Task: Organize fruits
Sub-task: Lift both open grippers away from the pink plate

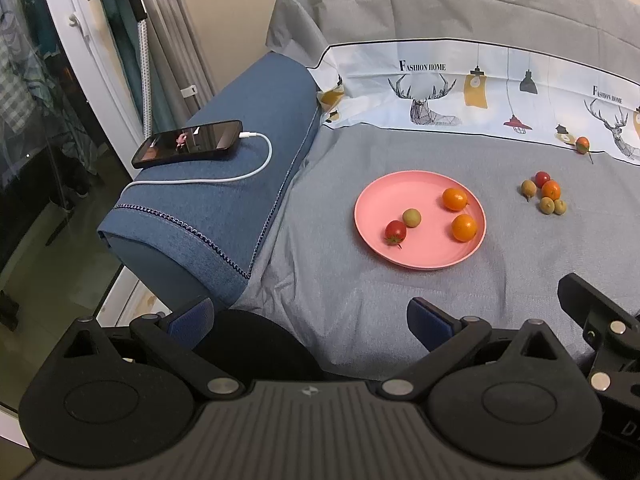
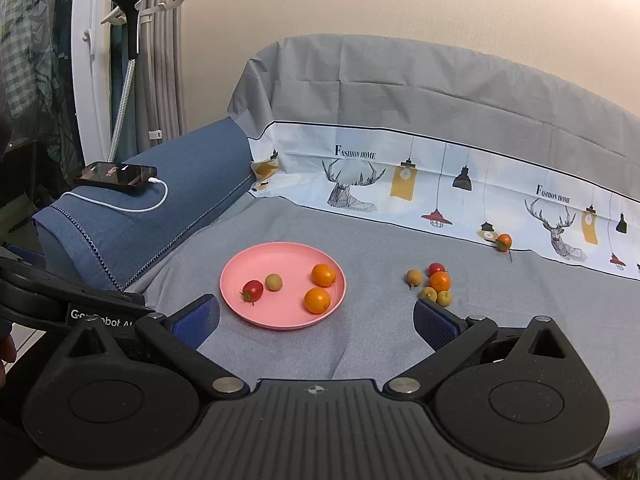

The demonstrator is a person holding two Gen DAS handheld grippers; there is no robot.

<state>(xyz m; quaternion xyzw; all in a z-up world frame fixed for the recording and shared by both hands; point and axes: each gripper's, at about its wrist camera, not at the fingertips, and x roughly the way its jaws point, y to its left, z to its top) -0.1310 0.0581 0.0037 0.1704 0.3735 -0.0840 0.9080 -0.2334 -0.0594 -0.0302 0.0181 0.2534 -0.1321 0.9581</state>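
A pink plate (image 1: 424, 256) (image 2: 280, 316) lies on the grey sofa cover. It holds two oranges (image 1: 455, 199) (image 2: 323, 275), a red tomato (image 1: 395, 232) (image 2: 253, 290) and a small green fruit (image 1: 411, 217) (image 2: 273, 281). To its right a cluster of several small fruits (image 1: 546, 196) (image 2: 434, 286) lies on the cover. One more orange-red fruit (image 1: 582, 145) (image 2: 503, 242) lies farther back by the printed band. My left gripper (image 1: 310, 320) is open and empty, near the plate's front. My right gripper (image 2: 316, 320) is open and empty, its jaws spread before plate and cluster.
A blue armrest (image 1: 224, 184) (image 2: 160, 208) at the left carries a phone (image 1: 188, 143) (image 2: 116, 176) on a white charging cable. The grey-covered backrest (image 1: 460, 8) (image 2: 400, 80) rises behind. A glass door and a steamer pole stand at the far left.
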